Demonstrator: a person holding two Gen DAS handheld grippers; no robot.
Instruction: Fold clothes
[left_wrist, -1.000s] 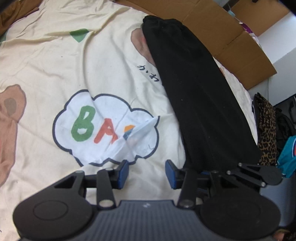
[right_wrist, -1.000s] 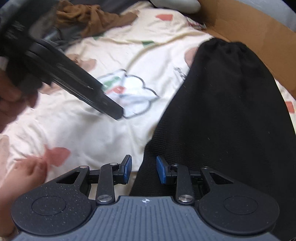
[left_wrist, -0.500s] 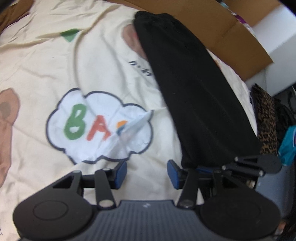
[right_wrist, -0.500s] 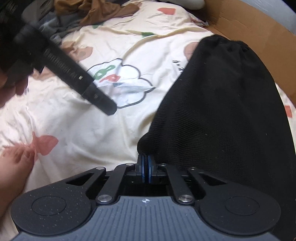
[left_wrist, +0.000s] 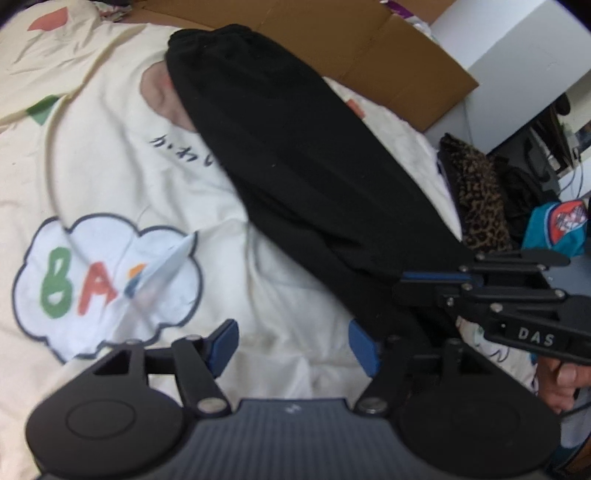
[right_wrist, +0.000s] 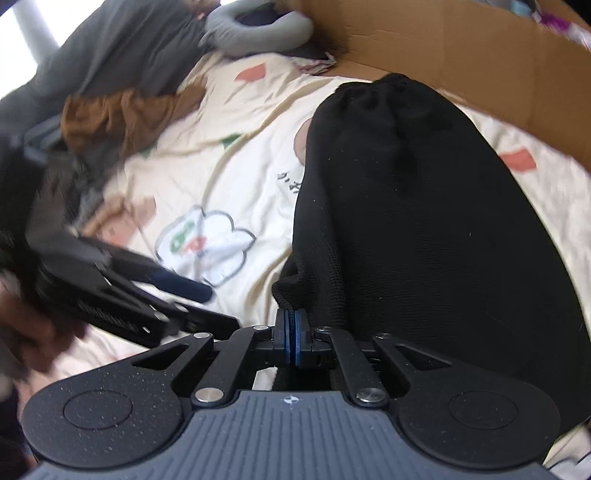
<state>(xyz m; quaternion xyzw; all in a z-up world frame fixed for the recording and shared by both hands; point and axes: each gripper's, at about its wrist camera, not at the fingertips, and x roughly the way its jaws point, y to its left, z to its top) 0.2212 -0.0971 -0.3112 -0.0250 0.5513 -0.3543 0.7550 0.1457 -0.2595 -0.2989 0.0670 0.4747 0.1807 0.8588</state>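
A long black garment (left_wrist: 295, 155) lies on a cream printed bedsheet (left_wrist: 92, 147), its gathered end toward the far cardboard. It also shows in the right wrist view (right_wrist: 424, 221). My right gripper (right_wrist: 291, 341) is shut on the garment's near corner and lifts it a little; it shows from the side in the left wrist view (left_wrist: 436, 277). My left gripper (left_wrist: 291, 343) is open and empty, just left of that corner, above the sheet. It shows blurred at the left in the right wrist view (right_wrist: 184, 288).
Brown cardboard (left_wrist: 369, 48) stands along the far side of the bed. A brown garment (right_wrist: 122, 114) and grey bedding (right_wrist: 129, 55) lie at the far left. Leopard-print cloth (left_wrist: 476, 192) and a teal item (left_wrist: 561, 229) sit off the bed's right edge.
My right gripper closed on the black garment's near corner and has lifted it. My left gripper stayed open and moved closer to that corner.
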